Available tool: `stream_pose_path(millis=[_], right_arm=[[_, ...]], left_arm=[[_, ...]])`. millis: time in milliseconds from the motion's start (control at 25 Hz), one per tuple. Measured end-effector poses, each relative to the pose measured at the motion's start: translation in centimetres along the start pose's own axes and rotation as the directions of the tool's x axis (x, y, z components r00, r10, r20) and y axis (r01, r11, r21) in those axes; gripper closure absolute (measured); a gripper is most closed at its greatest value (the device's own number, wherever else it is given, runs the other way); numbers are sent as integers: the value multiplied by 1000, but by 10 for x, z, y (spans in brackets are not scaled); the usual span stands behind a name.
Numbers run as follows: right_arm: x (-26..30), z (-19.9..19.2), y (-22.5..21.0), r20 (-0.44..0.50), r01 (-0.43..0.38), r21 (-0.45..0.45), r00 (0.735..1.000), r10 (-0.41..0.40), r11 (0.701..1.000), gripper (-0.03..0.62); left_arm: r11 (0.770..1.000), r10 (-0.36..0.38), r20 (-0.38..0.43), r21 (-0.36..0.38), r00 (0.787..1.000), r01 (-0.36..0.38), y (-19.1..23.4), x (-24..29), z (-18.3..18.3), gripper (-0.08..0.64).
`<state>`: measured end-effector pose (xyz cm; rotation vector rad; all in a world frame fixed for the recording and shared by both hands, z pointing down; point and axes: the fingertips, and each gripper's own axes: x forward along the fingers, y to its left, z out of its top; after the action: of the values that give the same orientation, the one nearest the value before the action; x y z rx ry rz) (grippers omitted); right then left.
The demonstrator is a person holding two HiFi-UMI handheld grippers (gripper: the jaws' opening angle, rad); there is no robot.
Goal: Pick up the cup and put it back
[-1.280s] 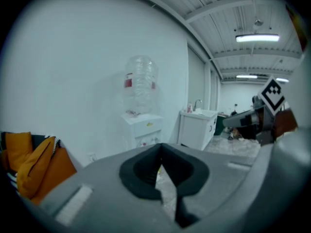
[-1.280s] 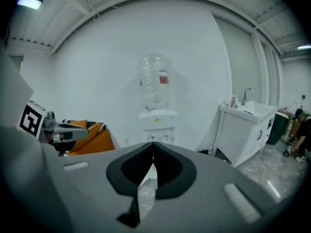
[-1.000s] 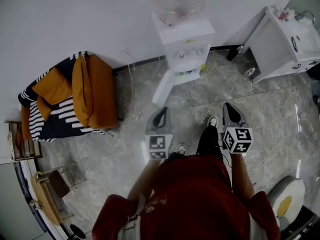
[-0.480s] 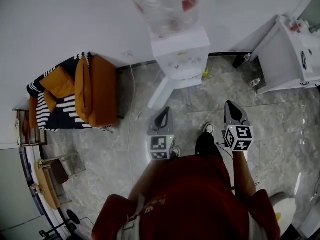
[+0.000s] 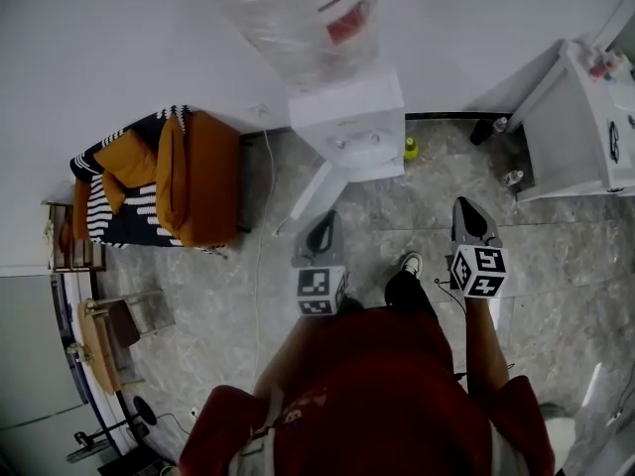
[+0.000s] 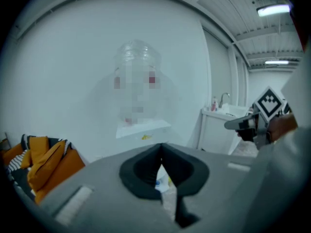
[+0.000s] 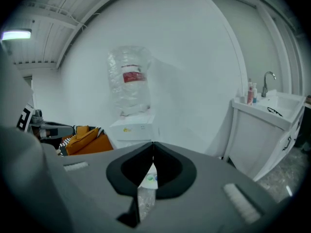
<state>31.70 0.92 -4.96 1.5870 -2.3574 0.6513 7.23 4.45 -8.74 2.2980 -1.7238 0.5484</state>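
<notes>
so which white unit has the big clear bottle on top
The white water dispenser straight ahead; the white sink cabinet at right carries a tap and small bottles.

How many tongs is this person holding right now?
2. The left tongs are held out toward the water dispenser; the right tongs are beside them, nearer the white sink cabinet. Both shut, empty. None seem hidden.

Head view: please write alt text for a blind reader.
A person in red faces a white water dispenser, holding the left gripper and right gripper forward, both shut and empty. An orange armchair stands at left, a white sink cabinet at right.
</notes>
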Motion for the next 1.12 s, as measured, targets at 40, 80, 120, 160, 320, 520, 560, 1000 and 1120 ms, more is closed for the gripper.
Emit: stream_pose_path(millis=[40,80,120,160,320,520,560,1000,1120], right_arm=[[3,1,-4,-1,-8,-1,1000,8,1000,592],[6,3,-7,-2,-16,-4,1000,16,1000,591],[9,4,-8,-4,-25,-6,1000,25,1000,591],[13,6,-9,-6,-35,-9,999,35,999,592],[30,11,-5,-14,-82,-27,997,81,996,592],[50,17,11,-13,-149,-45,989,149,988,592],[54,18,16,-16,-158,-53,987,158,986,591],[84,28,90,-3,-179,-140,984,180,974,591],[91,32,115,8,-173,-128,984,175,977,591]], left_arm=[[1000,7,2,1,1000,-7,-3,3,2,561],[1000,14,4,1,1000,-14,-5,4,4,560],[1000,21,6,1,1000,-21,-7,5,7,560],[1000,28,7,0,1000,-28,-8,6,9,560],[998,61,12,-4,998,-60,-6,12,10,561],[995,96,15,-26,995,-96,8,15,2,561],[994,102,16,-37,995,-101,12,15,1,561],[996,82,91,-52,992,-78,73,8,7,560],[996,79,106,-51,991,-73,97,1,7,561]])
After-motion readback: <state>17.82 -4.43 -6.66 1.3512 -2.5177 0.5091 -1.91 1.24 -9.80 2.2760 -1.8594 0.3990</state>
